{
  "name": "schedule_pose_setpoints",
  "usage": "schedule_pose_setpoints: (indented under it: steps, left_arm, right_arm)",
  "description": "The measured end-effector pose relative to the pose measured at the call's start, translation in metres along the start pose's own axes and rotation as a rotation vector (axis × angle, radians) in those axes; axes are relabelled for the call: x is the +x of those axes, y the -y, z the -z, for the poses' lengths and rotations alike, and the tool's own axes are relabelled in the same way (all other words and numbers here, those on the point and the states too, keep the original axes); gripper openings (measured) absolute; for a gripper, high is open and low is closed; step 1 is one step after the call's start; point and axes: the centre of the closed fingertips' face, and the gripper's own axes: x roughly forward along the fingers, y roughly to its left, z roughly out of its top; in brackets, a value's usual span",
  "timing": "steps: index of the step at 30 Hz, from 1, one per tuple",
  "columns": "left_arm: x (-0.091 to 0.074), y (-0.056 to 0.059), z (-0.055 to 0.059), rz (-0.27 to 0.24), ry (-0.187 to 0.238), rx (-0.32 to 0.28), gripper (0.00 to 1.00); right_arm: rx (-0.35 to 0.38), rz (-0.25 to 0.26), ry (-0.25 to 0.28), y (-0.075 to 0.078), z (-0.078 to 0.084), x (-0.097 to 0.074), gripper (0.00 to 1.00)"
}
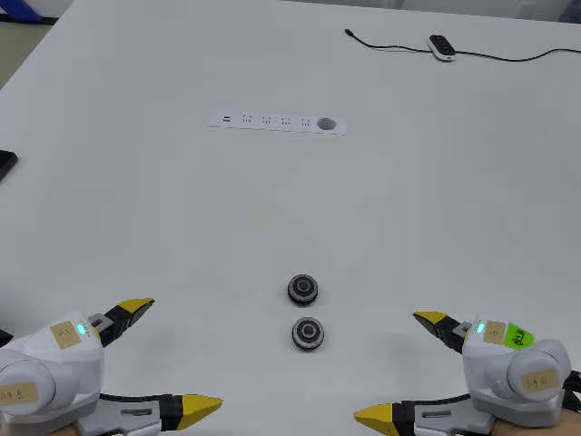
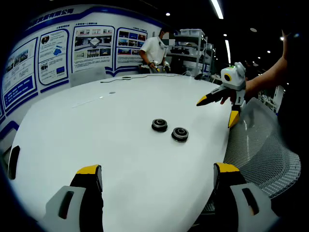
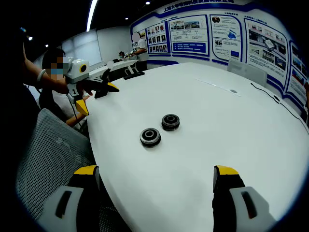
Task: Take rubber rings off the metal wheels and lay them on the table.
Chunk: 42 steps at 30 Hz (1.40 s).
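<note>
White table [image 1: 136, 209] with a near wheel [image 1: 308, 332] and a far wheel [image 1: 303, 289] close together — farther back, a socket strip [image 1: 277, 122] and a corded remote [image 1: 441, 46].

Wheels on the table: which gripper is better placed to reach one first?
Right, probably. Both are open and empty, but the right gripper sits somewhat nearer the near wheel than the left gripper does.

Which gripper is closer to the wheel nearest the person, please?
Right, by a little. The right gripper sits open to the right of the near wheel; the left gripper sits open farther off on its left.
</note>
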Motion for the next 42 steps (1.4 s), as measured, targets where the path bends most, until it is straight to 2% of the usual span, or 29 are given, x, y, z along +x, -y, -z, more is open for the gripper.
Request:
schedule_pose_setpoints:
  steps: [10, 19, 37, 42]
  left_arm:
    - [0.001, -0.003, 0.002, -0.002, -0.006, -0.002, 0.97]
    - [0.005, -0.001, 0.0, 0.013, -0.004, 0.002, 0.94]
    - [0.021, 0.007, -0.012, 0.052, -0.018, 0.041, 0.75]
    - [0.028, 0.013, -0.018, 0.073, -0.02, 0.053, 0.7]
  right_arm:
    - [0.005, -0.009, 0.001, -0.003, -0.001, 0.003, 0.99]
    - [0.012, -0.016, 0.002, -0.006, -0.001, 0.006, 0.99]
    - [0.037, -0.039, 0.012, -0.012, -0.003, 0.014, 0.98]
    - [0.039, -0.046, 0.015, -0.014, -0.004, 0.017, 0.98]
